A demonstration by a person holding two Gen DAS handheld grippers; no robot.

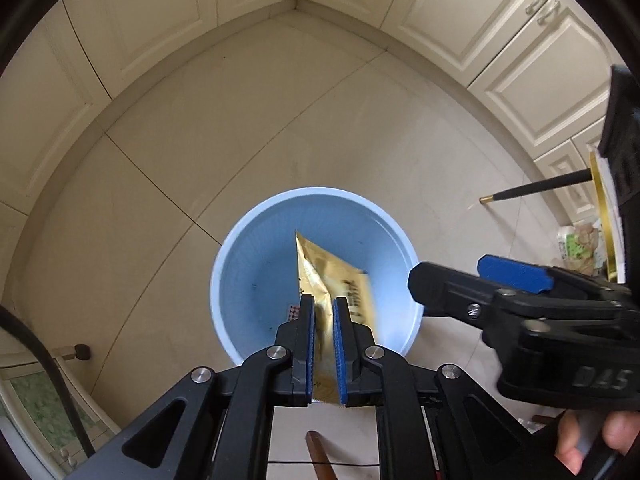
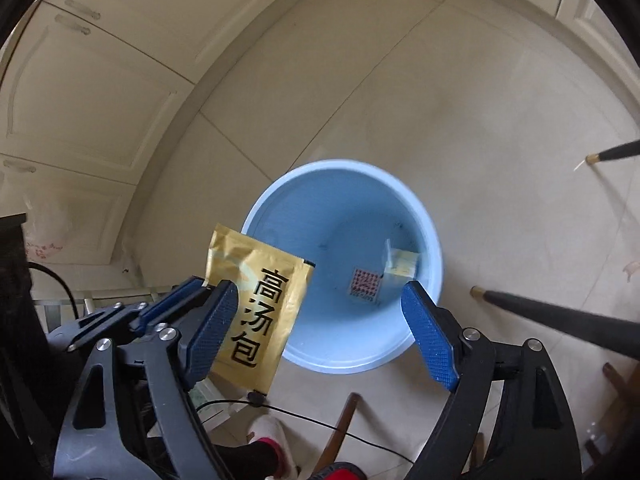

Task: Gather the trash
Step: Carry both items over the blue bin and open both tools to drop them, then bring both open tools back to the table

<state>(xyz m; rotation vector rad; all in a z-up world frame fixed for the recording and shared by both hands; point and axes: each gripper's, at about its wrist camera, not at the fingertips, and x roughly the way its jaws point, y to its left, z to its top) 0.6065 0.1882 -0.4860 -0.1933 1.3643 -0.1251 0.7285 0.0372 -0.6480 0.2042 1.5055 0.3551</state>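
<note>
1. Left tool (image 1: pixel 324 312): clamped on gold sachet (image 1: pixel 328 276), held above blue bin (image 1: pixel 232 248).
2. Right tool (image 2: pixel 320 328): fingers apart, empty.
3. Risk: sachet overhung the rim; released there, it could land on the floor.

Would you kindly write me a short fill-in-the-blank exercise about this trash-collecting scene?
1. The left gripper holds a ____-coloured packet between its fingers.
2. The bin on the floor is light ____.
3. The right gripper is ____, holding nothing.
4. The packets already dropped lie ____ the bin.

Missing words: gold; blue; open; inside
</note>
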